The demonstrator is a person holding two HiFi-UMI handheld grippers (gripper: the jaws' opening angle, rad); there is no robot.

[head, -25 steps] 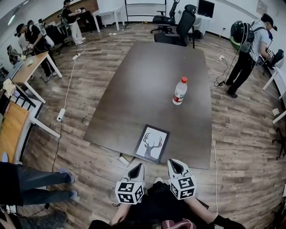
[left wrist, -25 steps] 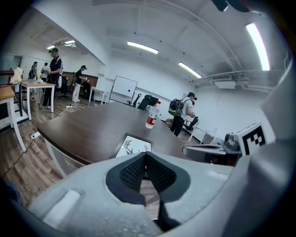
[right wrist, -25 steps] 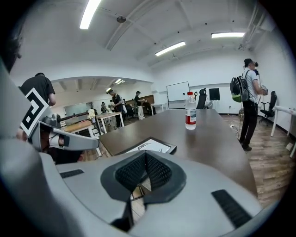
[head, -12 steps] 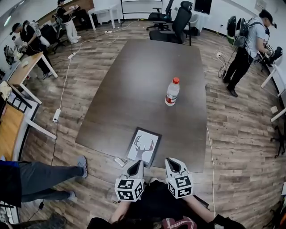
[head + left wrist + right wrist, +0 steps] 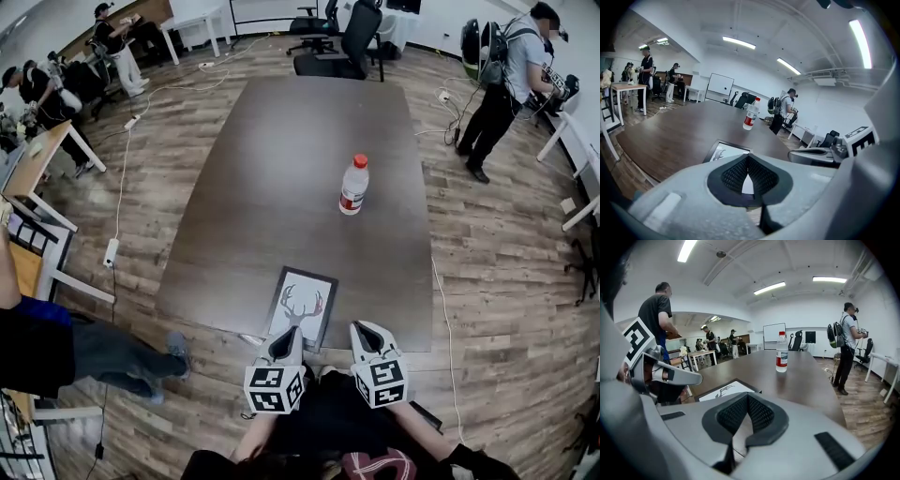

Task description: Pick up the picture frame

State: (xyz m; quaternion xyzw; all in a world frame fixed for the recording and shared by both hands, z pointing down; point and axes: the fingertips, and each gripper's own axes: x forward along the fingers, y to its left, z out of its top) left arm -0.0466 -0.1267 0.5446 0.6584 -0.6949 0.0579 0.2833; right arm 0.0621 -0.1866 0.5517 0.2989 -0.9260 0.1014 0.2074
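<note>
Picture frame [image 5: 302, 307]: flat on worktop [image 5: 281, 169].
Left gripper [image 5: 286, 339]: fingers [image 5: 733, 175] closed, empty, now closer to frame.
Right gripper [image 5: 366, 336]: fingers closed, empty, likewise closer.

The left gripper [image 5: 290, 336] and right gripper [image 5: 362, 331] sit side by side, slightly apart, both tipped gently downward. The left one's fingers [image 5: 733, 173] are pressed together with nothing between them, and the right one's fingers [image 5: 761, 413] meet the same way. The left forearm [image 5: 251, 448] and right forearm [image 5: 424, 439] trail behind the fingers.
</note>
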